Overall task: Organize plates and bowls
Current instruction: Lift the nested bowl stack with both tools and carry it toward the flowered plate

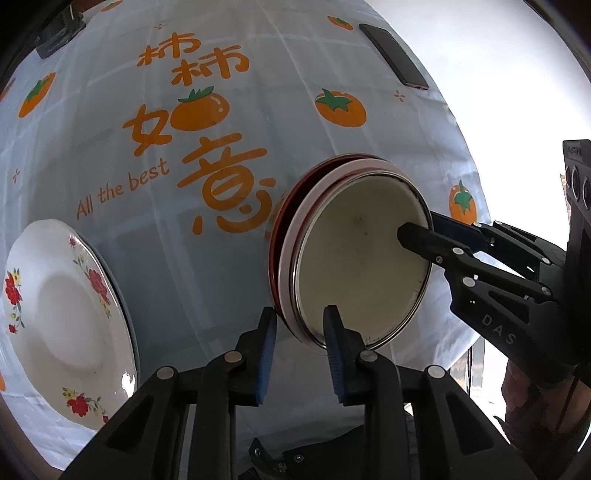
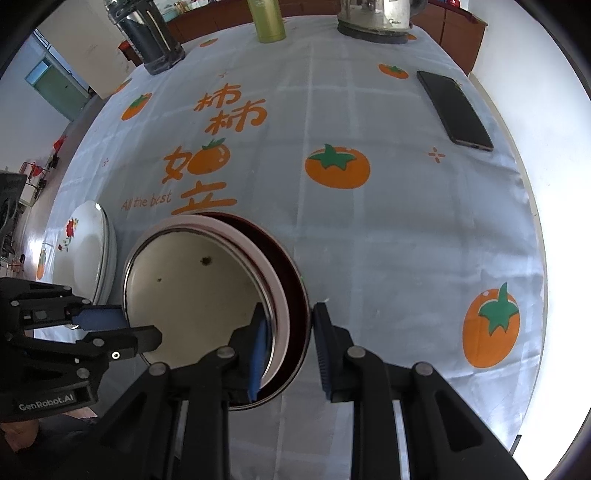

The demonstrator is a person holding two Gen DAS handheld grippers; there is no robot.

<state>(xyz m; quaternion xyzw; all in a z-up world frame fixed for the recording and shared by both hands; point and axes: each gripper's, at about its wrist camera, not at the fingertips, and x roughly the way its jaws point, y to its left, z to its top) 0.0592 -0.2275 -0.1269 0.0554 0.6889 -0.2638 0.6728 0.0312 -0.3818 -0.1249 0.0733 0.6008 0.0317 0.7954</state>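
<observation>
Stacked bowls (image 1: 354, 258) at table centre, floral plate (image 1: 62, 314) at nine o'clock. Left gripper (image 1: 301, 332) clamped across near rim; right gripper (image 2: 290, 332) clamped across three-o'clock rim. Phone (image 2: 454, 110) at two o'clock.

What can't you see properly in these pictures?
- Stacked bowls: how many; both views show only nested rims.
- Flowered plate: cut off by the left wrist view's edge, and partly hidden by the left gripper in the right wrist view.
- Green bottle, dark jar, kettle: tops cut off, right wrist view.
</observation>
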